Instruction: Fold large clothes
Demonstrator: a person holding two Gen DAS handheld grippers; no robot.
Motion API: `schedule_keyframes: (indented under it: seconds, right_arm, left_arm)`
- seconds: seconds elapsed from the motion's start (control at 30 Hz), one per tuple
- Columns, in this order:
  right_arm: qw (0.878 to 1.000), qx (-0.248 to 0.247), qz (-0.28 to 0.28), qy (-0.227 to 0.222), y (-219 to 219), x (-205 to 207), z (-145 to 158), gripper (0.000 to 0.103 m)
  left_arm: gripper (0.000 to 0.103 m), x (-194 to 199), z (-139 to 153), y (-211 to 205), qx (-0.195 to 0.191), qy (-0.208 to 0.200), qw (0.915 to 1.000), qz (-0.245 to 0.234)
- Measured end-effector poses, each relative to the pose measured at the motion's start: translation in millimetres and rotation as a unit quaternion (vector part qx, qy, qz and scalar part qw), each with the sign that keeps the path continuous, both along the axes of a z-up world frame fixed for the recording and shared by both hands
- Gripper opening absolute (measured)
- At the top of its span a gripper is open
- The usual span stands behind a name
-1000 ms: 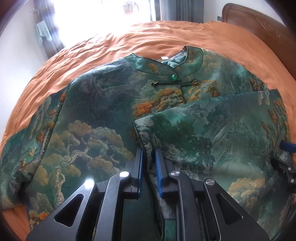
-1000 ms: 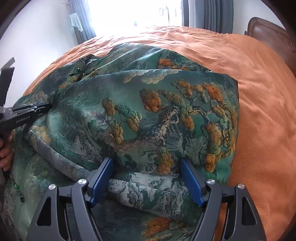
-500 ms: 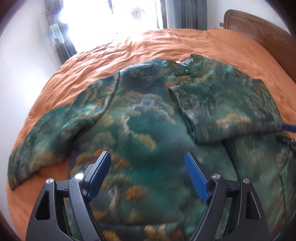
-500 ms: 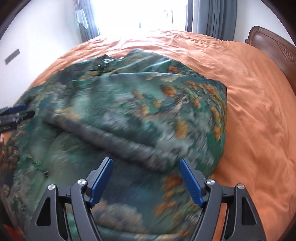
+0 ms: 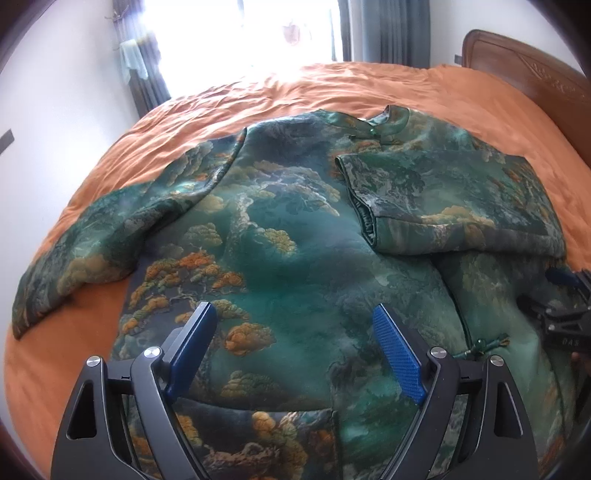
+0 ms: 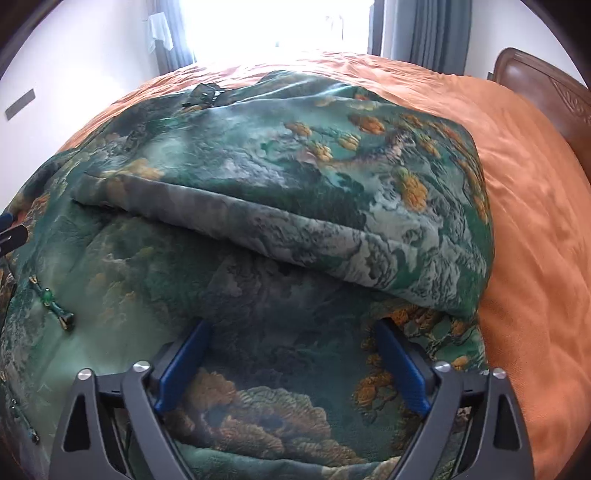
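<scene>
Two blue-padded fingers of the left gripper (image 5: 295,354) stand wide apart in the left wrist view, the jaws opening with nothing pinched between them; beneath them the green landscape-print garment (image 5: 288,266) lies front-up across the orange bedspread (image 5: 369,88); its collar (image 5: 391,118) points toward the bright window (image 5: 288,33); one sleeve (image 5: 92,240) stretches out flat to the picture's left, the other sleeve (image 5: 454,206) is folded in across the chest; the right gripper (image 5: 565,317) shows at the right edge, over the garment's side; a wooden headboard (image 5: 528,70) rises at the upper right.

From the right wrist view, the right gripper (image 6: 295,365) has its jaws opening too, spread wide above the cloth and clamping nothing; the folded sleeve (image 6: 295,184) lies just ahead of the fingers; a green frog button (image 6: 51,302) sits to the left; the bedspread (image 6: 535,221) is bare on the right.
</scene>
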State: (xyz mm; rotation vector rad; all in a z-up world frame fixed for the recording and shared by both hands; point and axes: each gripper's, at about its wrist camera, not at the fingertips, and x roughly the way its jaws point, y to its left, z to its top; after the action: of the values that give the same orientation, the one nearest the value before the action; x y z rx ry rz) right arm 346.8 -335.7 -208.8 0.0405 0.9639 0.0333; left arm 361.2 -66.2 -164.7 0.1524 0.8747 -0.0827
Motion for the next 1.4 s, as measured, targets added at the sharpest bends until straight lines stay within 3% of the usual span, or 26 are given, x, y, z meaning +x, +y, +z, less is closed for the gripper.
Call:
schedule_keyframes:
  seconds: [0.33,0.73,1.4]
  right_arm:
    - [0.998,0.053,0.002,-0.022,-13.0,-2.6,-7.3,0.103]
    - [0.998,0.05,0.003,-0.022,-14.2,-3.5,-6.3,0.103]
    - [0.998,0.051,0.003,-0.023,-14.1,-3.5,-6.4,0.103]
  left_arm:
    - [0.089,11.1,-25.8,3.1,-0.007,0.015,0.9989,0.044]
    - [0.091,14.7,-30.5,11.7,-0.02,0.02,0.9972,0.069]
    - [0.096,21.7,-37.6,7.5,0.007,0.033,0.996,0.083]
